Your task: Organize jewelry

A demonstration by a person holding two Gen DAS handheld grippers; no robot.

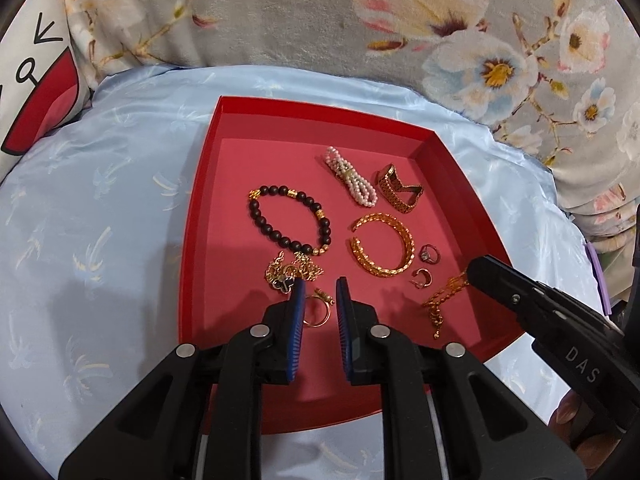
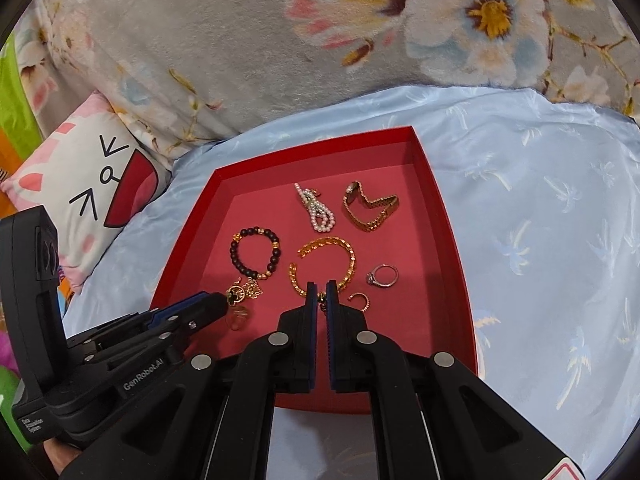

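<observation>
Left gripper (image 1: 320, 286): right up at the lens, jaws a little way apart with nothing pinched; a thin gold ring (image 1: 320, 314) lies on the tray floor below the gap.
Right gripper (image 2: 320, 290): jaws nearly together with a gold chain (image 1: 444, 298) caught in the slit between the tips; from the left wrist view the chain trails out of those tips across the tray's near right part.
Red tray (image 1: 208, 184): shallow open box sitting on a pale blue satin cloth (image 1: 100, 200); all the jewelry is inside it.
Dark bead bracelet (image 1: 292, 220): left of the middle, gold spacers in it, lying flat.
Tangled gold chains (image 1: 294, 270): just near of the bead bracelet, with a dark clover charm, right beside the left gripper's left finger.
Gold cuff bangle (image 1: 384, 246): centre, open side facing left.
Pearl strand (image 1: 352, 176): far part of the tray, bunched up.
Gold watch band (image 1: 398, 188): just right of the pearls, standing on edge.
Stone ring (image 1: 430, 254): right of the bangle.
Small hoop earring (image 1: 420, 278): just near of the stone ring.
Floral blanket (image 1: 320, 12): grey, piled along the far side.
Cartoon pillow (image 2: 92, 184): far left.
</observation>
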